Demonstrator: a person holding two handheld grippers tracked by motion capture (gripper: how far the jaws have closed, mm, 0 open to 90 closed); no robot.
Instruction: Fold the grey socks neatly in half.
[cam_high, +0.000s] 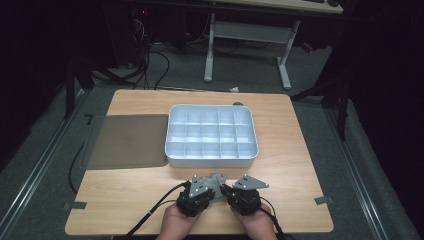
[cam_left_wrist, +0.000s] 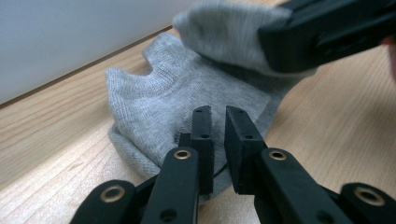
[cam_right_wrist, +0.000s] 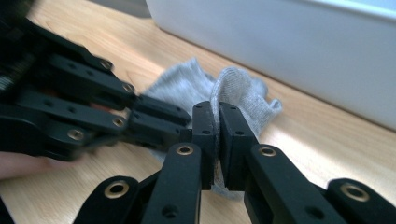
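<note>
A grey sock (cam_high: 216, 180) is seen lying on the wooden counter (cam_high: 130, 192), just in front of the near wall of the white compartment tray (cam_high: 212, 160), between that wall and the person's two hands.

In the high view the left claw (cam_high: 214, 188) and the right claw (cam_high: 223, 189) are pointed toward each other over the sock, close together, each one held from below by a hand at the near edge of the counter.

In the right gripper view, the right claw (cam_right_wrist: 217, 140) is clamped on a raised fold of the sock (cam_right_wrist: 233, 93): the fabric is pinched between the two black jaws and is lifted into a ridge above them, while the rest of the sock is spread on the wood toward the tray (cam_right_wrist: 289, 51).

In the left gripper view, the left claw (cam_left_wrist: 218, 140) is set low over the flat part of the sock (cam_left_wrist: 187, 88), with its jaws nearly together and a narrow gap left between them; whether fabric is caught in that gap cannot be told. The other gripper is seen at the upper right of that view, with a bunched end of the sock in its jaws.

A flat dark mat (cam_high: 127, 141) is laid on the counter just left of the tray.
</note>
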